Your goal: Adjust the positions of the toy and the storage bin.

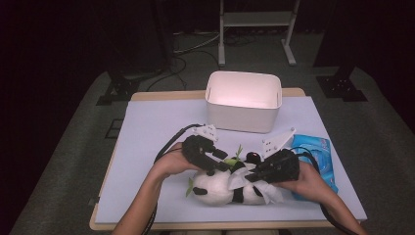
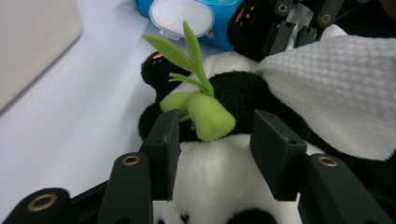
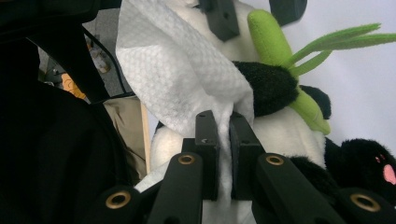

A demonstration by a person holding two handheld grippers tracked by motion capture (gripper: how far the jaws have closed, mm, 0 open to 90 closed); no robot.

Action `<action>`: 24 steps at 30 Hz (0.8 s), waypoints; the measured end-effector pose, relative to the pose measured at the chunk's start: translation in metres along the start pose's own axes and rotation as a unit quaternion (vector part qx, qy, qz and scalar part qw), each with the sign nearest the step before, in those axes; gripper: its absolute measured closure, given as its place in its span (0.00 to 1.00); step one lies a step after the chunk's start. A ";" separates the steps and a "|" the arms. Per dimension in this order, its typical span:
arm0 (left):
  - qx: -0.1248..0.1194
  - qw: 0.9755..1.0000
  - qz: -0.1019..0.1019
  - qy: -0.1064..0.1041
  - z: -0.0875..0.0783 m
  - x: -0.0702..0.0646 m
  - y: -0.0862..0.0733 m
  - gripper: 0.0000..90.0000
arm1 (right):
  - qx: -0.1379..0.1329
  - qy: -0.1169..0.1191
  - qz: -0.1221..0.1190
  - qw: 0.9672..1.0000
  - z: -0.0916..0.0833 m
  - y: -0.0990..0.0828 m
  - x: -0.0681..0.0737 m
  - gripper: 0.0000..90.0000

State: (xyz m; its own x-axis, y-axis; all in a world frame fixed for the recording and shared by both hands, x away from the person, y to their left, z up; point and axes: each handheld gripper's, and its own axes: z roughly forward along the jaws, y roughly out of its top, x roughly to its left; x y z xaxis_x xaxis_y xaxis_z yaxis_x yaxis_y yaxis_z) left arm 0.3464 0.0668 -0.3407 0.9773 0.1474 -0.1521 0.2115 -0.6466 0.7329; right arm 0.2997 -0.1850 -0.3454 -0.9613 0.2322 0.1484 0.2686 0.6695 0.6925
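Note:
A black-and-white plush panda (image 1: 215,188) lies on the pale mat near the front edge, with a green felt bamboo sprig (image 2: 210,116) on its chest. My left gripper (image 1: 220,165) comes down onto it from the left. Its jaws stand apart on either side of the bamboo stalk, above the white belly (image 2: 219,177), with a gap between each pad and the stalk. My right gripper (image 3: 224,116) is shut on a fold of a white textured wipe (image 3: 177,70). The wipe drapes over the panda's right side (image 1: 266,191).
A white rectangular bin (image 1: 243,100) stands at the back centre of the mat. A blue pack of wet wipes (image 1: 318,156) with a white lid (image 2: 182,16) lies at the right, just behind my right hand. Bare mat (image 1: 147,147) stretches to the left.

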 end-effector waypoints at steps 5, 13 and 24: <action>0.009 1.000 0.017 0.001 0.008 -0.001 0.003 0.82 | -0.001 -0.003 -0.004 1.000 0.000 0.000 0.002 0.93; -0.019 0.999 0.035 0.012 0.000 -0.007 0.013 0.87 | -0.012 0.003 -0.006 1.000 -0.007 0.003 0.006 0.93; -0.032 0.998 0.059 0.013 -0.005 -0.015 0.028 0.87 | -0.002 0.005 -0.007 1.000 -0.004 0.001 0.010 0.93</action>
State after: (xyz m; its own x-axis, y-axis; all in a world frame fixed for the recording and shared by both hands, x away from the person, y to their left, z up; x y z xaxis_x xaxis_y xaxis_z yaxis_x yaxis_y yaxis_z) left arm 0.3379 0.0506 -0.3148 0.9947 0.0923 -0.0455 0.0927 -0.6121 0.7854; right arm 0.2904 -0.1850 -0.3409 -0.9656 0.2156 0.1456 0.2548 0.6701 0.6971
